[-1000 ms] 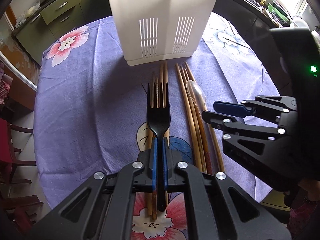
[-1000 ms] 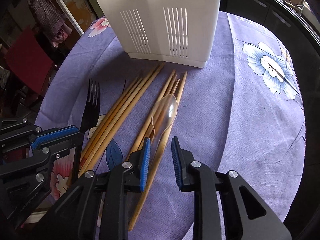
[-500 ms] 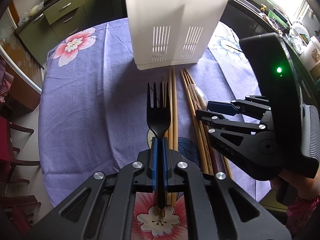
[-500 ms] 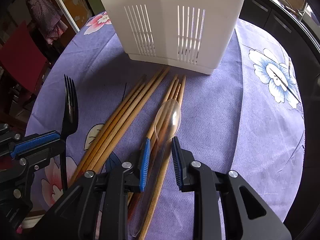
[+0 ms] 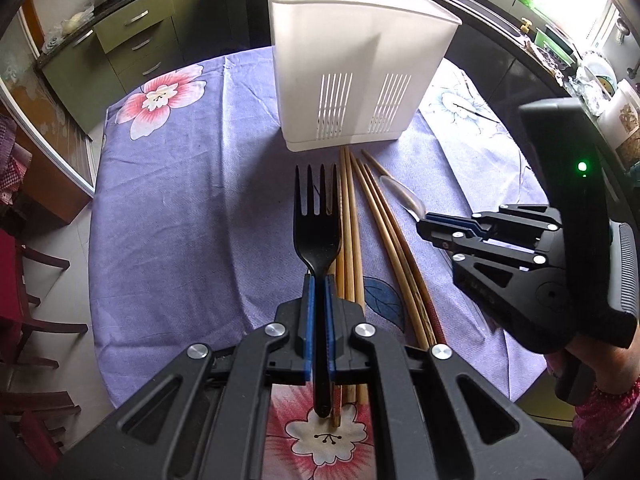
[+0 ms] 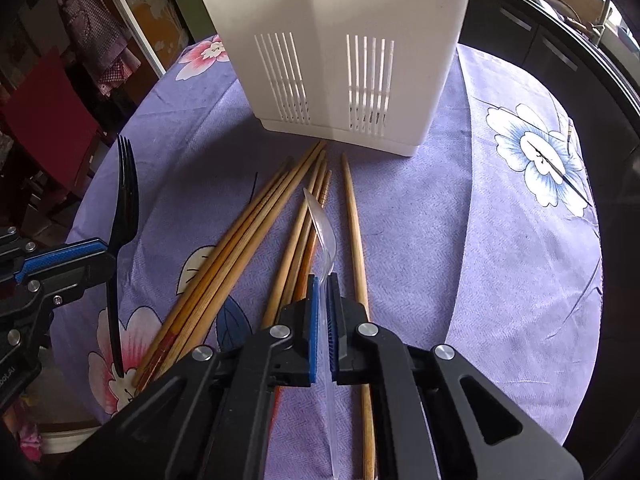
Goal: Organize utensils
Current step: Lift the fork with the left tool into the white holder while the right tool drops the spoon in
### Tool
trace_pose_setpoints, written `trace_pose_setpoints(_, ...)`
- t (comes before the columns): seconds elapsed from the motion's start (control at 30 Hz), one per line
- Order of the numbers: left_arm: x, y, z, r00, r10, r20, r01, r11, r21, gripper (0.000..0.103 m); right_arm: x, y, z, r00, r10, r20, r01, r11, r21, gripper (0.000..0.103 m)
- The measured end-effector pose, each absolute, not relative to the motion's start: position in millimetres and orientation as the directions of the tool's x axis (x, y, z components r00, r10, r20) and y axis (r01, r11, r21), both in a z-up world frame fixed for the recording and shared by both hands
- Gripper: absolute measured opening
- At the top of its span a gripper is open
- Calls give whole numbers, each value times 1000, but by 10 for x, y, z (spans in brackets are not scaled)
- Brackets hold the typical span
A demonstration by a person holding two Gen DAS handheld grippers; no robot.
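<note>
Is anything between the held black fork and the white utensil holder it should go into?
Nothing visible blocks it. The black fork, clamped in the left gripper, points at the white utensil holder; only bare tablecloth lies between. The chopsticks lie flat beside that path.

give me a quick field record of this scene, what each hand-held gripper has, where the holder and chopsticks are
left hand-held gripper: shut on black fork, tines pointing at the holder
right hand-held gripper: shut on clear spoon
holder: white slotted holder, upright at the far side of the cloth
chopsticks: loose on the purple floral tablecloth, tips toward the holder
left to store: fork, spoon, chopsticks
</note>
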State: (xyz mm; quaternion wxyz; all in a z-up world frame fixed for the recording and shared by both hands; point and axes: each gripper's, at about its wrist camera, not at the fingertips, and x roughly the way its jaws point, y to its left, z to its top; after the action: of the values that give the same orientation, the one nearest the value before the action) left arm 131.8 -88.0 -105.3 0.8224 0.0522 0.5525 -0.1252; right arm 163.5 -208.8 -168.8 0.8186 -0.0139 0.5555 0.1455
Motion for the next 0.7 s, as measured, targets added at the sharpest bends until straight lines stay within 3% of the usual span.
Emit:
trace_pose_setpoints(0.23,1310,-839,-784,401,-176,-899,266,962,-70,5,1433,-2308,-1206,440,360,-822,-275,926,259,5)
trace_pose_setpoints(0.7,1769,-917,479,646,-289,-706,296,948,-118,5,1553,-2654,314,792,447,-415,-332,887,322,5)
